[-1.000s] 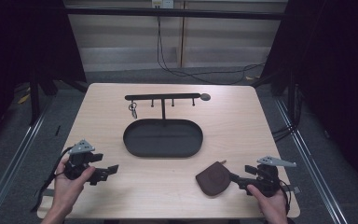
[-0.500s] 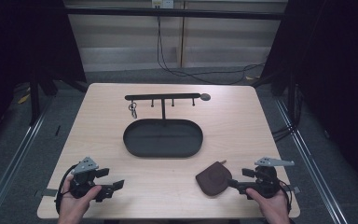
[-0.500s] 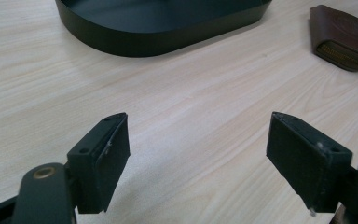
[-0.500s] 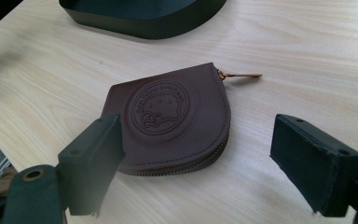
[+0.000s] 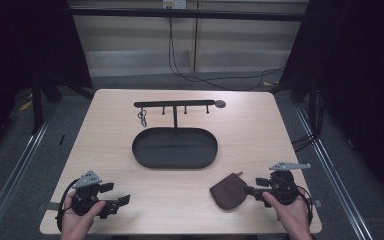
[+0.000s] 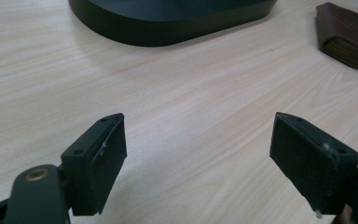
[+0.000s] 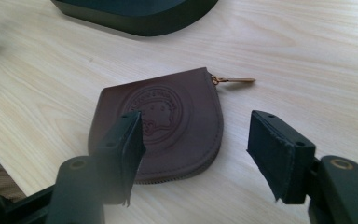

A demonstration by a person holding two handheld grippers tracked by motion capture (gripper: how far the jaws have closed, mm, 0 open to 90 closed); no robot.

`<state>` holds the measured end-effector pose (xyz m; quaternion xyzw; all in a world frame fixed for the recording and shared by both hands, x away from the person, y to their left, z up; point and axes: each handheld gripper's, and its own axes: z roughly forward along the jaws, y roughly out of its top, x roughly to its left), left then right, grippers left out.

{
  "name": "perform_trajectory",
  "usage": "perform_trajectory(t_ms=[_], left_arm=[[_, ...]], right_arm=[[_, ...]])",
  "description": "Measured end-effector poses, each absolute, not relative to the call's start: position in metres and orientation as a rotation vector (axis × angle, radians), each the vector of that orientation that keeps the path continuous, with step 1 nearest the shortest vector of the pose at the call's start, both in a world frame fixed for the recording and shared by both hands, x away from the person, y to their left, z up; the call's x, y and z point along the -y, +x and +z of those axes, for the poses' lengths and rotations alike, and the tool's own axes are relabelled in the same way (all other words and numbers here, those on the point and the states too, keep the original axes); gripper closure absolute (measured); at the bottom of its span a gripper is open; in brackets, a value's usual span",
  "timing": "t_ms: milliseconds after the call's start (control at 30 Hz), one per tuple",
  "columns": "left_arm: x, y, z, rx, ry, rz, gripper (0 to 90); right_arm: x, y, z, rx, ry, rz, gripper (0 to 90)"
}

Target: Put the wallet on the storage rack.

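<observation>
Pouch (image 7: 161,128) of brown leather lies flat near the table's (image 5: 260,125) front right corner. The right gripper (image 5: 252,190) reaches it with jaws just narrowing but not pressing; they may skid over the flat hide or push it away. The left gripper (image 5: 115,202) waits wide, empty. Beyond, the tray (image 5: 140,150) sits mid-table.

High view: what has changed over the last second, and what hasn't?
The left tool moved down toward the table's near edge. The right tool has just been closing, its jaws not yet gripping the brown pouch. Pouch, tray and key rack stayed put.
</observation>
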<state>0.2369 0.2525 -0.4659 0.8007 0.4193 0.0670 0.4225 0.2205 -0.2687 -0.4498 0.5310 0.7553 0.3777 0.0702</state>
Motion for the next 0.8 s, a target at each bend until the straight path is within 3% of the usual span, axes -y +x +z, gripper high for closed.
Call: perform_trajectory(t_ms=[467,800], left_arm=[[-0.248,0.235,-0.464,-0.979,2.044,0.166,18.6],[-0.249,0.235,-0.461,-0.977,2.043,0.193,20.3]], right_arm=[[0.236,0.257,-0.451,-2.567,1.649,0.85,22.7],[0.223,0.27,-0.451,-2.658,1.625,0.687,22.3]])
